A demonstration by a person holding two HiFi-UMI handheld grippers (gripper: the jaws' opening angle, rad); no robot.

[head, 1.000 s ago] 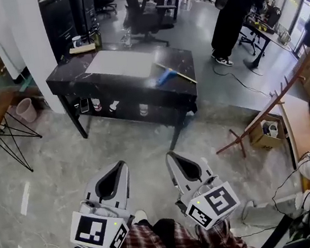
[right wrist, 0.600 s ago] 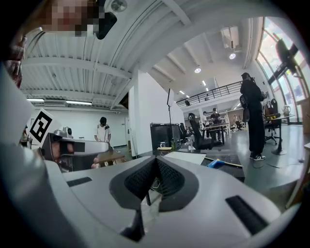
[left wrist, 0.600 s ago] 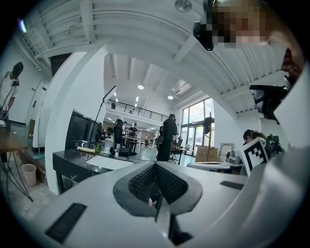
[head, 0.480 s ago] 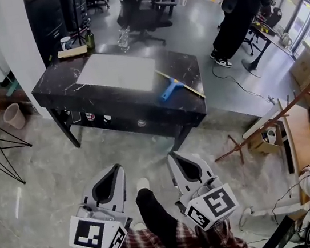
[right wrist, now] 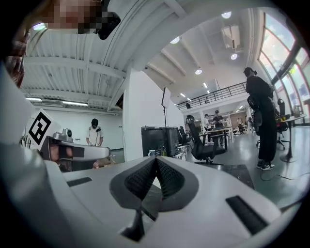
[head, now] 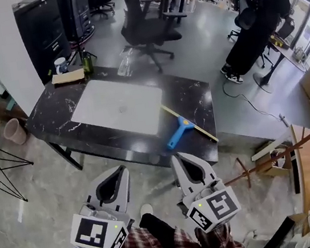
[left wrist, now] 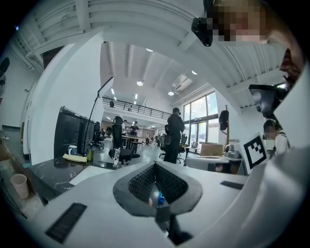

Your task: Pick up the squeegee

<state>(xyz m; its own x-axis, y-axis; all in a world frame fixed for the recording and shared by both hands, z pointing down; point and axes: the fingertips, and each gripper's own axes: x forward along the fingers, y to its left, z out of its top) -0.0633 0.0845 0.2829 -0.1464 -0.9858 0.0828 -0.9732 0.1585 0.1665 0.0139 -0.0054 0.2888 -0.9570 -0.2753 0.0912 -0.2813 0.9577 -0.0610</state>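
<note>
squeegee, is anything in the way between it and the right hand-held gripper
Nothing visible does. The squeegee lies near the front right edge of the black table, just ahead of the shut right hand-held gripper. Only bare tabletop shows between them. The white board sits off to its left.

Near the far left corner of a black marble table (head: 189, 101), a cup (head: 61, 65), a green bottle (head: 86, 62) and a flat tan block (head: 68, 77). Flat on the tabletop, a large white sheet (head: 119, 107); at the far edge, a clear bottle (head: 125, 65). Beyond, a black office chair (head: 141, 21); farther right, a person in black (head: 258, 24), standing. Left of the table, a pink bin (head: 13, 131) on the floor.
</note>
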